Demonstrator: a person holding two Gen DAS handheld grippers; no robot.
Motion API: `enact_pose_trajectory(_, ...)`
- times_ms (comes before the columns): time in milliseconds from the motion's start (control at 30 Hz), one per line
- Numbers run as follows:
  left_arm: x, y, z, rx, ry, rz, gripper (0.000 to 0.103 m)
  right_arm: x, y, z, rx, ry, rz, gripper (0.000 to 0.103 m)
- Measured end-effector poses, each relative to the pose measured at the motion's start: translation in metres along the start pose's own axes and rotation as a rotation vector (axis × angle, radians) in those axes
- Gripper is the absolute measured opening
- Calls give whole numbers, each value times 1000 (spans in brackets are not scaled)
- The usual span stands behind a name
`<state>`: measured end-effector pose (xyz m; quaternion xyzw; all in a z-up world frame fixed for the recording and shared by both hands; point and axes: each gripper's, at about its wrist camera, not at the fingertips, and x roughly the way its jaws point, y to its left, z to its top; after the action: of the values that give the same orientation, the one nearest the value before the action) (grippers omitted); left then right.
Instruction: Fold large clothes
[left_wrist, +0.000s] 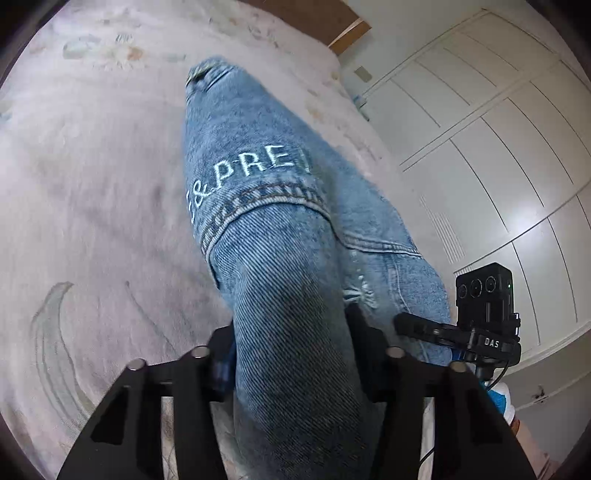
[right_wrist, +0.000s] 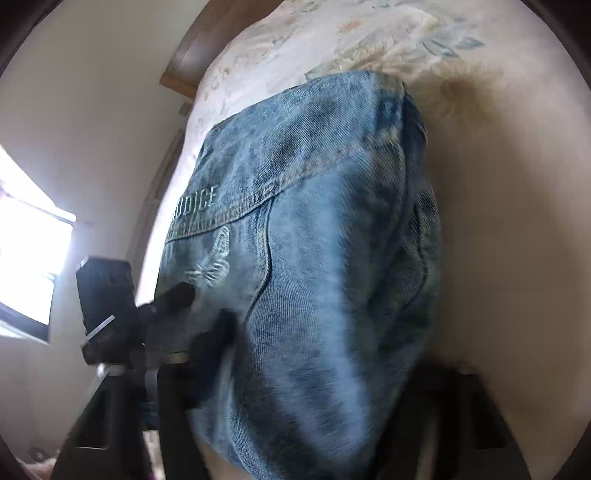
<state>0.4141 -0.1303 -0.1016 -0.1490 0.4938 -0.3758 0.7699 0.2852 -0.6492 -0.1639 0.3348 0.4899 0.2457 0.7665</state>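
Left gripper (left_wrist: 291, 350) is clamped on a thick fold of the denim jacket (left_wrist: 258, 177), the cloth bunched between its two black fingers (left_wrist: 221, 354) and running up over them. Right gripper (right_wrist: 321, 369) likewise grips a bunched fold of the same jacket; its view is blurred, but the denim fills the space between its fingers. Both grips are taken near the bed's near edge. From there the jacket stretches away across the bedspread (left_wrist: 92, 166), toward the far edge and the wooden headboard (left_wrist: 347, 37). White embroidered lettering (left_wrist: 255, 170) and a stitched seam cross the jacket. White wardrobe doors (left_wrist: 498, 147) stand beside the bed. A bright window (right_wrist: 29, 240) shows in the right wrist view.
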Motion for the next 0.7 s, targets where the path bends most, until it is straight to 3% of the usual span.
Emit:
enact_pose_trajectory(133,-35,-19,5,70,-79,-3,34,-3,36,3,-127,-29,-49,36)
enact_pose_trajectory(400,-123,-13,2,126,-182,56,34,-1,108,6,-233,-92,32,35)
enact_pose_trajectory(533,-141,17,-19,83,-152,112,35,33,129,-7,-251,-45,63,34)
enact_pose_trajectory(633,-132,45,-39,31,-79,164,38,69,125,-19,-221,19,36,34)
enact_pose_trajectory(700,-129,57,-55,14,-51,182,42,81,116,-30,-201,55,10,40)
